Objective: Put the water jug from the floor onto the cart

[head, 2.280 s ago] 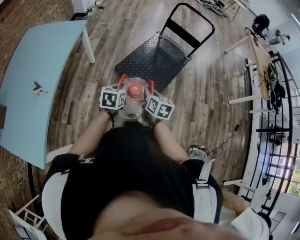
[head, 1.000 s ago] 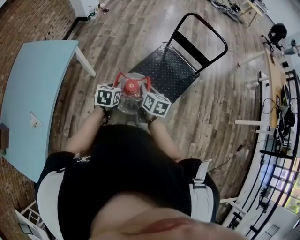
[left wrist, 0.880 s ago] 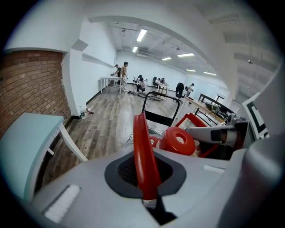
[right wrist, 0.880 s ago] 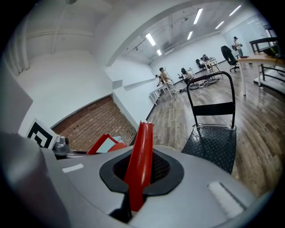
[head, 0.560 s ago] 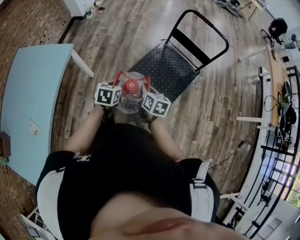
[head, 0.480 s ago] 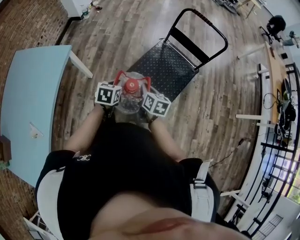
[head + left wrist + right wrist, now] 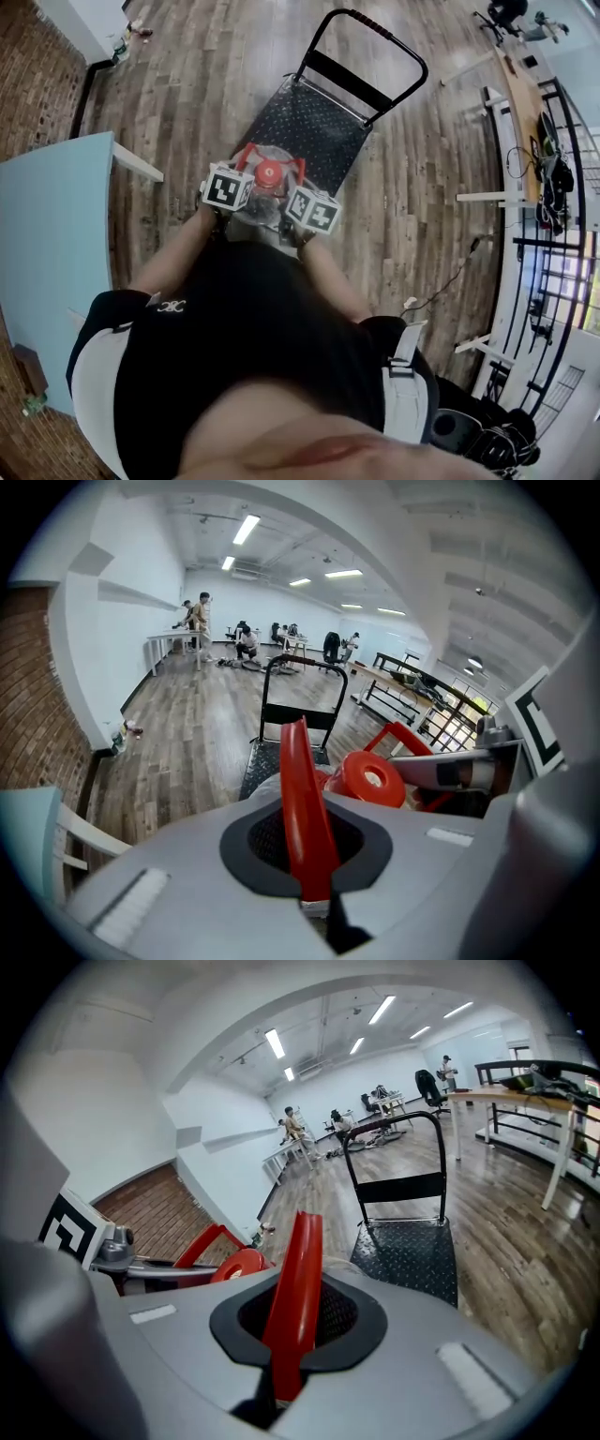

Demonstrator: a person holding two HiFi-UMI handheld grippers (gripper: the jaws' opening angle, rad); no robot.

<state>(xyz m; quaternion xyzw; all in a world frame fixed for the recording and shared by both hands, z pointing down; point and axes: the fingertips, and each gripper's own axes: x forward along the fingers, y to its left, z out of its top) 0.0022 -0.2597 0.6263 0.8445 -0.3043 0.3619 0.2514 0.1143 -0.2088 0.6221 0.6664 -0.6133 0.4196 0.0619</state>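
Note:
The clear water jug point(image 7: 264, 202) with its red cap point(image 7: 269, 173) hangs between my two grippers, just in front of the near edge of the black cart point(image 7: 309, 117). My left gripper point(image 7: 240, 174) is shut on one red handle point(image 7: 298, 799) of the jug. My right gripper point(image 7: 298, 189) holds the other red handle point(image 7: 295, 1279), its jaws closing a little more on it. The cap point(image 7: 370, 778) shows beside each handle. The cart's deck point(image 7: 412, 1251) and upright push bar point(image 7: 394, 1147) lie straight ahead. The jug's body is mostly hidden by the grippers.
A light blue table point(image 7: 47, 244) stands to my left, with a brick wall behind it. White-legged desks and black racks point(image 7: 534, 150) line the right side. A cable point(image 7: 450, 277) trails over the wood floor. Several people are at the far end of the room point(image 7: 202, 621).
Both grippers and the jug have moved toward the cart and sunk a little; the jug now hangs at the cart's near edge. The blue table has slid left in the head view.

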